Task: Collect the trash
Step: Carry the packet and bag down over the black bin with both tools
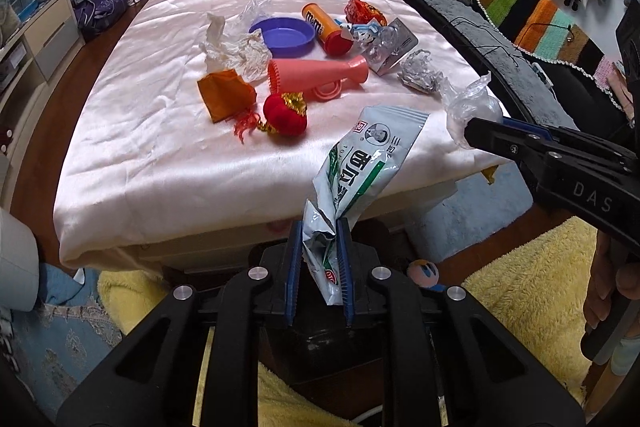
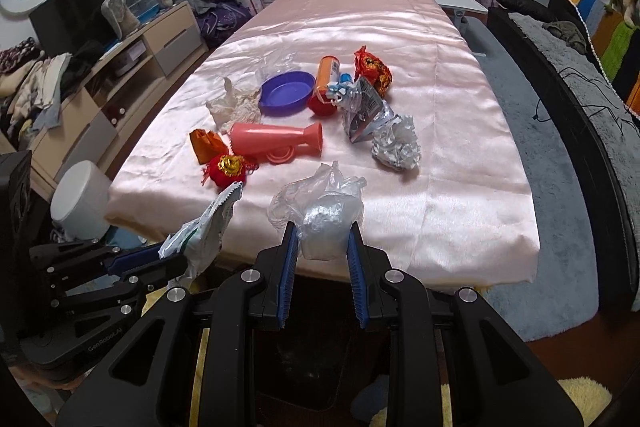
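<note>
Already your left gripper (image 1: 319, 263) pinches the limp, light packet (image 1: 360, 167) and your right gripper (image 2: 323, 255) the crushable clear plastic wad (image 2: 324, 207), both held off the bed's near edge (image 2: 400, 259); keep firm mid-body grips.

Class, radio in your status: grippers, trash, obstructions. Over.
Left gripper shut on green-white foil packet. Right gripper shut on crumpled clear plastic bag. Nothing blocking; crumpled silver foil ball remains.

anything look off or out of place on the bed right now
Mostly expected litter. The odd ones are things that do not look like trash: a pink horn lying on its side, a purple dish and a red plush ornament, mixed among crumpled tissue and foil. Nothing looks spilled.
</note>
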Tool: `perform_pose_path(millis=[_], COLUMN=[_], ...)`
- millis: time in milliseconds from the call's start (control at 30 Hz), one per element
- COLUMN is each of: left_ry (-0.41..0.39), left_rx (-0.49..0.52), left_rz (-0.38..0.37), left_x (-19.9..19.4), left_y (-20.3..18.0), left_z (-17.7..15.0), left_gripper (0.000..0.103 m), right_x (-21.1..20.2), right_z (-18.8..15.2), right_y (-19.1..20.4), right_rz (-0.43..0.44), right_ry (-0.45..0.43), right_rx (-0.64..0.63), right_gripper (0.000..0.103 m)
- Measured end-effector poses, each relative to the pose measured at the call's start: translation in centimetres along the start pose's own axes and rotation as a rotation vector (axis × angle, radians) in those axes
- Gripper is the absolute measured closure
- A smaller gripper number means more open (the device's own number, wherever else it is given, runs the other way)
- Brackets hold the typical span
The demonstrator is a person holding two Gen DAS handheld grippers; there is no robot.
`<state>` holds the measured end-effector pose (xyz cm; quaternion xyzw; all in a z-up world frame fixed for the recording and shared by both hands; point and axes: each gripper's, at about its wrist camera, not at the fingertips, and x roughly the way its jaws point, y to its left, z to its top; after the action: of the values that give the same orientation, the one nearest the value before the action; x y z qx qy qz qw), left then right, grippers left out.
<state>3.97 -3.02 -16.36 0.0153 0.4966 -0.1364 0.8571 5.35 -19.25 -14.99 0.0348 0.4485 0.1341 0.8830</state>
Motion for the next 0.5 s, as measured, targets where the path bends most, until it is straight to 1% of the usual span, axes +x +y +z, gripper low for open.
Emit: perform_pose_path(millis=[200, 267, 367, 433, 500], left_ry=[0.076, 0.098, 0.124, 0.145, 0.160], left_rx=[-0.033, -0.031, -0.021, -0.025, -0.053], left_rz=[-0.053, -0.047, -0.034, -0.042, -0.060], left_x=[1.9, 2.9, 4.6, 6.0, 7.2], left_y=[-0.3, -0.5, -0.6, -0.5, -0.1], left_z=[-3.6, -4.6, -5.8, -6.5, -7.3], left_gripper=[0.087, 0.087, 0.087, 0.087, 0.087], right_x=[2.3, 3.5, 5.3, 6.3, 7.2], right_z=[-4.3, -5.8, -7.5, -8.3, -8.8], right_y=[0.2, 0.3, 0.1, 0.3, 0.4], right_rz=[0.050, 0.050, 0.086, 0.083, 0.073], right_ry=[0.110, 0.148, 0.204, 0.237, 0.266], right_rx=[0.022, 0.028, 0.069, 0.079, 0.079], right_gripper=[0.077, 0.077, 0.077, 0.077, 0.077])
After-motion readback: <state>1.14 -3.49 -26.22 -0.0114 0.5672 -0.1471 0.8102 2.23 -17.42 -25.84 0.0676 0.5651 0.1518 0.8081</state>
